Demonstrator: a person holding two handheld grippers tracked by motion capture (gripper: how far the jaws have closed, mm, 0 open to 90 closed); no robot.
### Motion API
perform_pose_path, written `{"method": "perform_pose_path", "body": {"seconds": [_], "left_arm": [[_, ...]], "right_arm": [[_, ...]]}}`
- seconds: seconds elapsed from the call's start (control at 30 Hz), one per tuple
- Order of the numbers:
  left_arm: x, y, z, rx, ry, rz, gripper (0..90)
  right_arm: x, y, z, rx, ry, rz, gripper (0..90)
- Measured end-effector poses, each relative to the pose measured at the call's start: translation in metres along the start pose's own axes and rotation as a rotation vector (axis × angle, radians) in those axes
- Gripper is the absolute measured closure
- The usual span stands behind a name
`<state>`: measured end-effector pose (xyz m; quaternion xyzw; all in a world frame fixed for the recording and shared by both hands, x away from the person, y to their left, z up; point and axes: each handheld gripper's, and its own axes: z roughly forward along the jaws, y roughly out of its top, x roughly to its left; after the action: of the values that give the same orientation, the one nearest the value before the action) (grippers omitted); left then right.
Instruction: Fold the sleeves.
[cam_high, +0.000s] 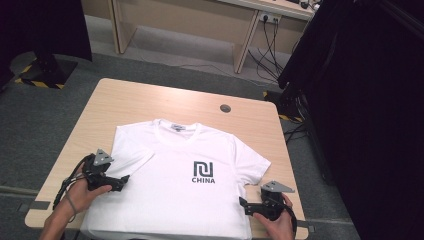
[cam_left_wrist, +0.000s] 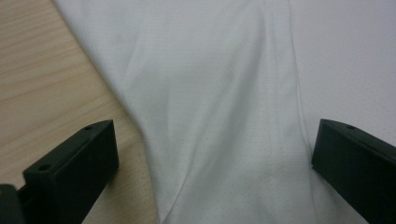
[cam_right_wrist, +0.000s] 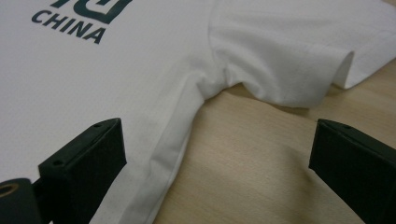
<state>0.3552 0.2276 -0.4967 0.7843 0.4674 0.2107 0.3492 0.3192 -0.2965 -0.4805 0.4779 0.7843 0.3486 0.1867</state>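
Folding looks to be the job: a white T-shirt (cam_high: 185, 185) lies flat, print up, on the worktop (cam_high: 150, 100), its left sleeve (cam_high: 132, 161) already turned in over the body. The left gripper (cam_high: 125, 179) hovers at that side edge, fingers wide apart and empty. The right gripper (cam_high: 242, 201) sits by the hem under the other sleeve (cam_right_wrist: 285, 60), equally open, likely lining up a grab.

Both grippers low, jaws spread wide

Left gripper (cam_high: 121, 181) sits near the table's left edge; right gripper (cam_high: 243, 202) near its front right corner, each hand-held.
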Motion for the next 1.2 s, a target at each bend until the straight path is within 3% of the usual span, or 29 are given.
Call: {"method": "perform_pose_path", "body": {"seconds": [0.5, 1.2], "left_arm": [[0.000, 0.000, 0.000, 0.001, 0.000, -0.001, 0.0], [0.000, 0.000, 0.000, 0.001, 0.000, -0.001, 0.0]], "right_arm": [[-0.028, 0.008, -0.009, -0.056, -0.058, 0.047, 1.9], [-0.051, 0.048, 0.020, -0.060, -0.101, 0.109, 10.7]]}}
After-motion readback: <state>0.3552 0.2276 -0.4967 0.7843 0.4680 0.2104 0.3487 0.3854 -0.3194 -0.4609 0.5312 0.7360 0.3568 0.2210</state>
